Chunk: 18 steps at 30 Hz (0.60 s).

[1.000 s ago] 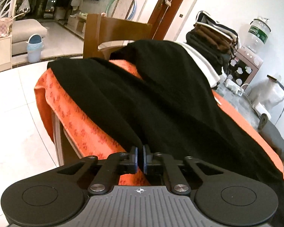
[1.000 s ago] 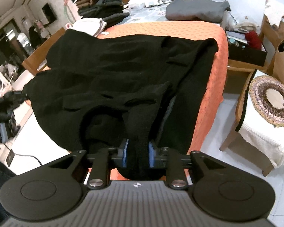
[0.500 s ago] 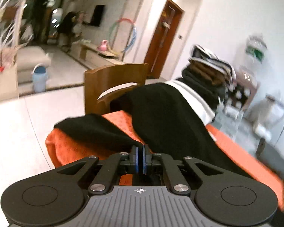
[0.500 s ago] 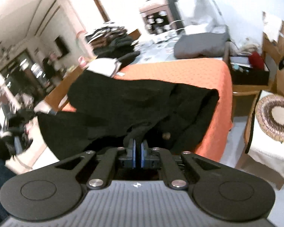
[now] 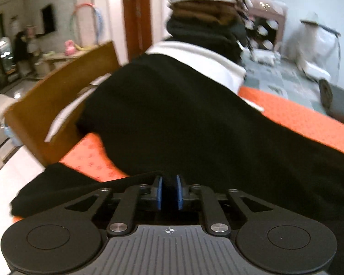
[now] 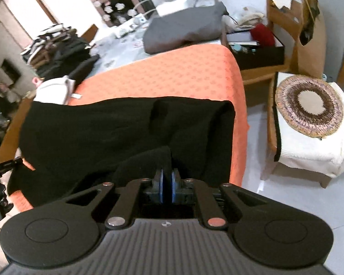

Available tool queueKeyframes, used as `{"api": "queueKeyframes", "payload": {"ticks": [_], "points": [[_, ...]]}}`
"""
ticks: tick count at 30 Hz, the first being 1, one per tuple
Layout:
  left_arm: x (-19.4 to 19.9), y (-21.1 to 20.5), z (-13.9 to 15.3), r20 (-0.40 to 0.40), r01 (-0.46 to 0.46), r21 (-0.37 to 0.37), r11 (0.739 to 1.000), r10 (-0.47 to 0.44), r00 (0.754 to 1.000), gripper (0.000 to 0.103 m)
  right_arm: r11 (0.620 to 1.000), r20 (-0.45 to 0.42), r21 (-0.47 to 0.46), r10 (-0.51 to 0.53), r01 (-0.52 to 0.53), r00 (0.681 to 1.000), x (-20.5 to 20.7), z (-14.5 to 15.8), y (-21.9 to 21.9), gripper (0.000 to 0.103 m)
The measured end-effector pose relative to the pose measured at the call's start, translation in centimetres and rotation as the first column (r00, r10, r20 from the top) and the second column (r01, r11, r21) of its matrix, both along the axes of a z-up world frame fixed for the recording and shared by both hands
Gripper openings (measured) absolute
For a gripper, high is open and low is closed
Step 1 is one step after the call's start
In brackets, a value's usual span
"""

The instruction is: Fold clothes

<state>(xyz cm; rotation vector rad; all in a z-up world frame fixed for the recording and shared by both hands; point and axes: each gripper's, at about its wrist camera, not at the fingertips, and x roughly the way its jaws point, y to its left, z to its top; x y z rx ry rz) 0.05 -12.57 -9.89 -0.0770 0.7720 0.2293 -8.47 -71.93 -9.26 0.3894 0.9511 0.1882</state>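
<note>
Both your grippers, left [image 5: 169, 191] and right [image 6: 167, 186], pinch the black garment [image 6: 117, 126]; since a second ago its near edge has lifted, apparently mid-fold.

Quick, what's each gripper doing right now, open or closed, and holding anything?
Left gripper: closed, pinching the black garment.
Right gripper: closed, pinching an edge of the same black garment.

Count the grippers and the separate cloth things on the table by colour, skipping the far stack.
Grippers: 2, left gripper, right gripper
Black garment: 1
Orange tablecloth: 1
White garment: 1
Grey bundle: 1
Total: 6
</note>
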Motion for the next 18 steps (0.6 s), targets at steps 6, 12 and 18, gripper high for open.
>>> {"api": "queueKeyframes", "payload": {"ticks": [6, 12, 18], "points": [[-0.9, 0.9, 1.3, 0.087, 0.157, -0.046, 0.987, -0.153, 0.984, 0.082, 0.999, 0.021, -0.030, -0.037, 0.037, 0.999, -0.4, 0.4, 0.8, 0.022], [-4.6, -0.3, 3.9, 0.199, 0.363, -0.025, 0.932, -0.351, 0.915, 0.092, 0.999, 0.032, 0.004, -0.053, 0.053, 0.998, -3.0, 0.9, 1.1, 0.025], [-7.8, -3.6, 3.3, 0.159, 0.578, 0.080, 0.812, -0.583, 0.797, 0.092, 0.997, 0.060, -0.045, -0.065, 0.067, 0.996, -5.5, 1.6, 1.8, 0.026]]}}
